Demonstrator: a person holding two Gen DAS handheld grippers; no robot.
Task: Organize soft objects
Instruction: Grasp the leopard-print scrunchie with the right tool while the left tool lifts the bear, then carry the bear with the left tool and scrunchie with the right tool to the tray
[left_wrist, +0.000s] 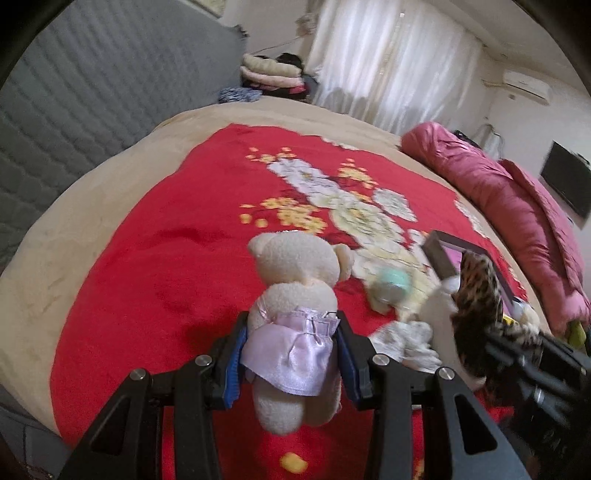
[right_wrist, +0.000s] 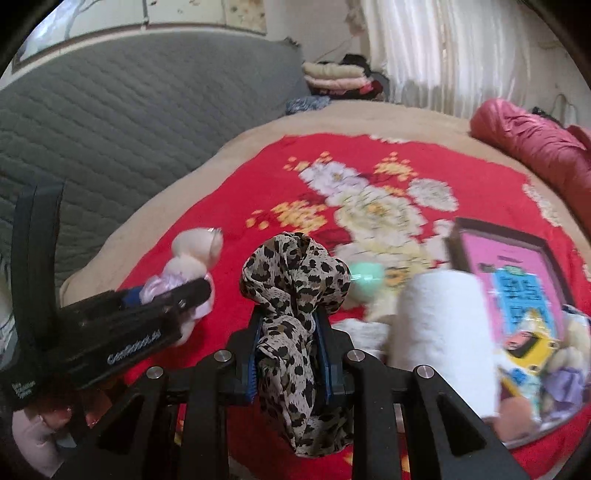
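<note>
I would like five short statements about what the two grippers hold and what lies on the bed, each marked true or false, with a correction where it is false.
1. The left gripper is closed on a cream plush teddy bear in a lilac satin skirt. True.
2. The right gripper is open and holds nothing. False: it is shut on a leopard-print fabric scarf.
3. The blanket on the bed is plain blue. False: the red blanket with a floral pattern covers it.
4. A dark-framed box with a pink lining lies on the blanket to the right. True.
5. A rolled pink quilt lies along the far right edge of the bed. True.
</note>
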